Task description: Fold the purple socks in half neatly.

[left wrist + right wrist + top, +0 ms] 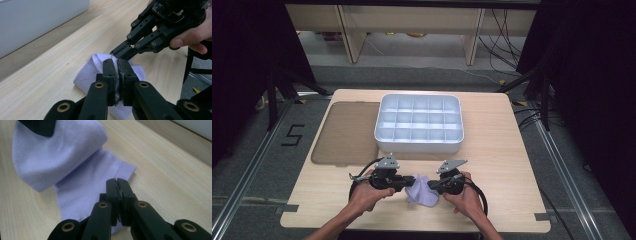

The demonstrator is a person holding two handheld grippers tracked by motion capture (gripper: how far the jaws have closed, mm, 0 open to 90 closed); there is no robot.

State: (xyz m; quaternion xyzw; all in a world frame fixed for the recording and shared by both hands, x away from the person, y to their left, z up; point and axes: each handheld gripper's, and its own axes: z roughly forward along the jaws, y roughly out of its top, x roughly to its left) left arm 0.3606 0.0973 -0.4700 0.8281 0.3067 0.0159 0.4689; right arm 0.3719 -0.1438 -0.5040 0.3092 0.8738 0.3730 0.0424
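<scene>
The left hand-held gripper (116, 65) clamps its black jaws on a pale lilac sock (86, 72) lying on the wooden bench (62, 50), while the right hand-held gripper (115, 51) pinches the same fabric just beyond, a hand (192, 37) gripping it.

My forearms come in low and angle toward each other, my left hand (371, 191) and right hand (463, 196) each wrapped around a gripper handle from beneath. My left gripper (404, 183) points right and my right gripper (432, 185) points left, so their tips nearly meet, just apart from one another. Both sets of jaws are pressed together, each pinching a fold of the sock (421, 191) I hold between them.
</scene>
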